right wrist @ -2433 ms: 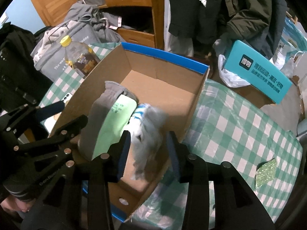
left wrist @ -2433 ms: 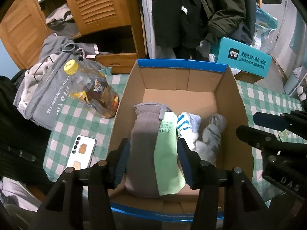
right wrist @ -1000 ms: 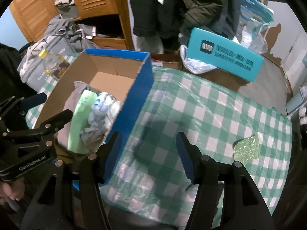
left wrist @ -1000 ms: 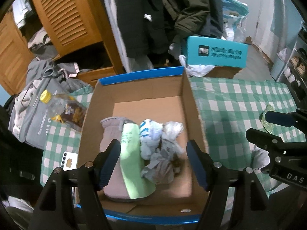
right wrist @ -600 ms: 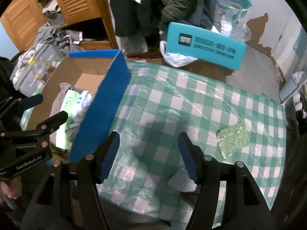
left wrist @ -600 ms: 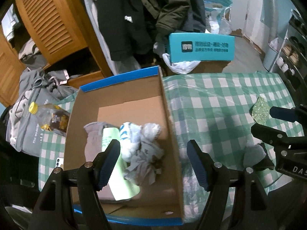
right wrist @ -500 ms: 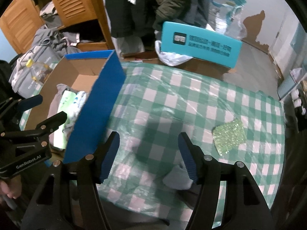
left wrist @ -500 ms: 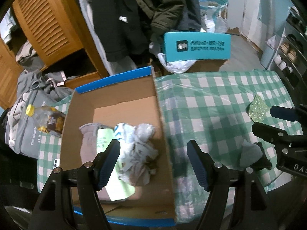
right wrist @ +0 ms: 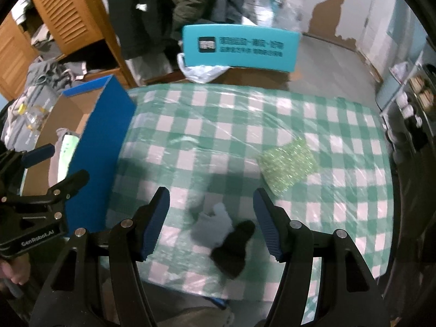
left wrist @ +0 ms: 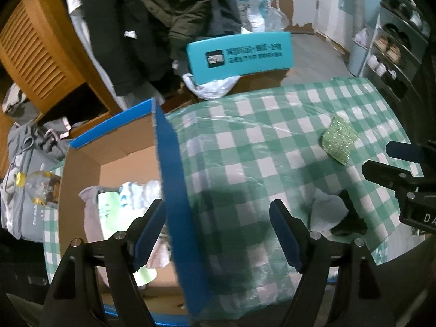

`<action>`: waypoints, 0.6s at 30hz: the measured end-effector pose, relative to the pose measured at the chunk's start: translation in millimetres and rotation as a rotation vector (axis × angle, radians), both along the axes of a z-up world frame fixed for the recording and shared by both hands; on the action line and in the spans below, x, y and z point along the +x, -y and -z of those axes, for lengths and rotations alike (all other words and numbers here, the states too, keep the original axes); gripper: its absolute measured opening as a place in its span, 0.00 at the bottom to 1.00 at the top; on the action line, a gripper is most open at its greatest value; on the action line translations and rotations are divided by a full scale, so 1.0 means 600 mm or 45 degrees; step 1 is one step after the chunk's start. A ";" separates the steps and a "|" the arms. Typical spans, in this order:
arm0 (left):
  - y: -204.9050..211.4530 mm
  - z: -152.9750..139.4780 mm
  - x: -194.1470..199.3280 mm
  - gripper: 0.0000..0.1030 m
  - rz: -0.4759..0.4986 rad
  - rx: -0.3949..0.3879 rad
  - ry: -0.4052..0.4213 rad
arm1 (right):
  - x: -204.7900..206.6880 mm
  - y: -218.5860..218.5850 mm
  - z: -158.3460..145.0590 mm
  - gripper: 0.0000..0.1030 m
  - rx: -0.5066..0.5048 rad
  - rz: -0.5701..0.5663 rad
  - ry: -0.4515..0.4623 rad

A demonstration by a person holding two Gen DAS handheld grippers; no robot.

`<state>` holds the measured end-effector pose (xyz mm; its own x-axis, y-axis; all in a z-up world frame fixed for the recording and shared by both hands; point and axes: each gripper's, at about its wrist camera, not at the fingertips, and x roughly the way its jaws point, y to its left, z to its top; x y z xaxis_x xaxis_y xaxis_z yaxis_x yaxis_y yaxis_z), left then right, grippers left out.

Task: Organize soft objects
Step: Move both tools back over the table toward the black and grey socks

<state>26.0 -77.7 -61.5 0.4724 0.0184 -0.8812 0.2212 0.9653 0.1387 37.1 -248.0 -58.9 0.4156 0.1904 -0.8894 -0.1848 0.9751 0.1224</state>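
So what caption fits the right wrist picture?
Open right hand-held gripper above grey and black socks on the checked tablecloth.

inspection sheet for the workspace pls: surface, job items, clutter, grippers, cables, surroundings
Surface: table under a green-and-white checked cloth with a clear plastic cover.
Job's things: a pale grey and black soft item lies on the cloth near the front edge; cardboard box with blue outer walls holds grey, green and white-blue soft pieces.
Clutter: green glittery pad on the cloth; yellow-capped bottle left of the box.
Grippers: left gripper open, empty, straddling the box's right wall, jaws just opened wider; right gripper open, empty, above the grey and black item.
Cables: nothing seen.
Surroundings: teal box, hanging dark coats, wooden louvred doors, clothes pile.
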 end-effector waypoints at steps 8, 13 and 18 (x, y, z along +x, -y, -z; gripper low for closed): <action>0.050 0.028 0.001 0.77 0.056 0.021 -0.053 | -0.013 0.049 0.024 0.62 0.000 0.066 -0.041; 0.069 0.052 -0.001 0.77 0.081 0.031 -0.094 | -0.020 0.067 0.048 0.62 -0.004 0.088 -0.084; 0.072 0.080 0.001 0.77 0.070 0.025 -0.153 | -0.027 0.078 0.076 0.62 0.016 0.100 -0.145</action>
<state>26.4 -121.0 -109.8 0.3639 0.0132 -0.9314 0.2895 0.9488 0.1266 20.8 -294.9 -104.3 0.3262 0.1729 -0.9293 -0.0921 0.9843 0.1508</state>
